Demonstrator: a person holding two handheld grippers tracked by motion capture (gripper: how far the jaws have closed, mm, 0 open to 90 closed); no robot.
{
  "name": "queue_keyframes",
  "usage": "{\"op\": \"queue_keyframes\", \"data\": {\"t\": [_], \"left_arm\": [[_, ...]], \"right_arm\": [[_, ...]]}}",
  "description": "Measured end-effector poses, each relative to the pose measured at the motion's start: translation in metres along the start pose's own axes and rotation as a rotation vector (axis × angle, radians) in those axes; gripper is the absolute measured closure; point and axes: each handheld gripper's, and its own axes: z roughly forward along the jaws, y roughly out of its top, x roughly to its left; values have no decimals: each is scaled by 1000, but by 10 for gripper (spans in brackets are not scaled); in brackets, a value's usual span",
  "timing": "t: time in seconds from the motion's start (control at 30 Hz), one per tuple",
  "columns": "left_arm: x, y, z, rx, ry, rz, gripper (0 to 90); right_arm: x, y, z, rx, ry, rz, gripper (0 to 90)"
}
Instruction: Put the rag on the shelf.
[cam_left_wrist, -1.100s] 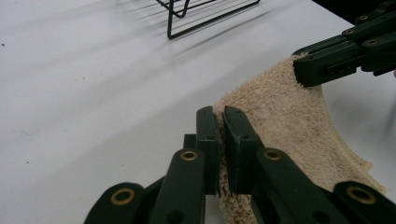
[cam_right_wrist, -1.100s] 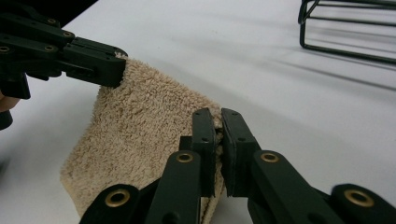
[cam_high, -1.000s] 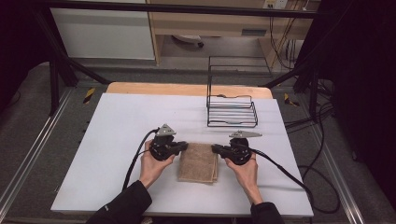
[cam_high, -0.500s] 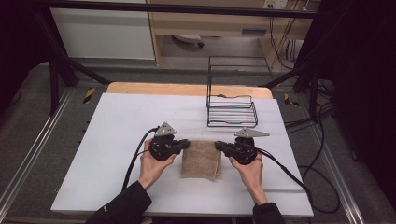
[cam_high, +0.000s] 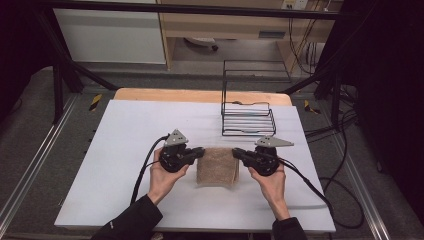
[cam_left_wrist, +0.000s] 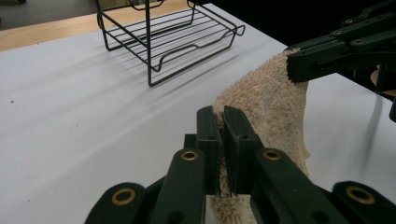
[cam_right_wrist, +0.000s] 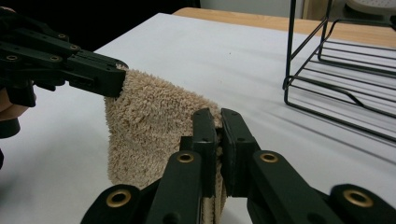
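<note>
A small beige terry towel (cam_high: 217, 166) hangs between my two grippers just above the white table (cam_high: 125, 130). My left gripper (cam_high: 201, 151) is shut on its far left corner and my right gripper (cam_high: 235, 151) is shut on its far right corner. In the left gripper view the towel (cam_left_wrist: 271, 102) runs from my closed jaws across to the other gripper's black jaws at the upper right. In the right gripper view the towel (cam_right_wrist: 149, 126) drapes down from both pinched corners, its lower edge near the table.
A black wire rack (cam_high: 247, 107) stands on the table just beyond the towel, right of centre, seen also as the rack (cam_left_wrist: 163, 37) and the rack (cam_right_wrist: 345, 70). Cables trail from both grippers toward the front. A wooden strip (cam_high: 200, 96) edges the table's far side.
Both grippers have lifted the towel's far corners slightly and drawn a little nearer to me. The towel now hangs from them instead of lying flat.
</note>
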Motion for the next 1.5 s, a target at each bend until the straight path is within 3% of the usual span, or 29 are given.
{"op": "queue_keyframes", "data": {"t": [0.37,0.83,1.5], "left_arm": [[-6,9,-6,-38,2,13,850],[-14,35,-10,-115,9,41,852],[-11,67,-5,-212,-2,50,853]], "right_arm": [[4,10,-12,-42,-10,-28,857],[4,30,-30,-117,-37,-58,858],[0,61,-49,-198,-84,-100,859]]}}
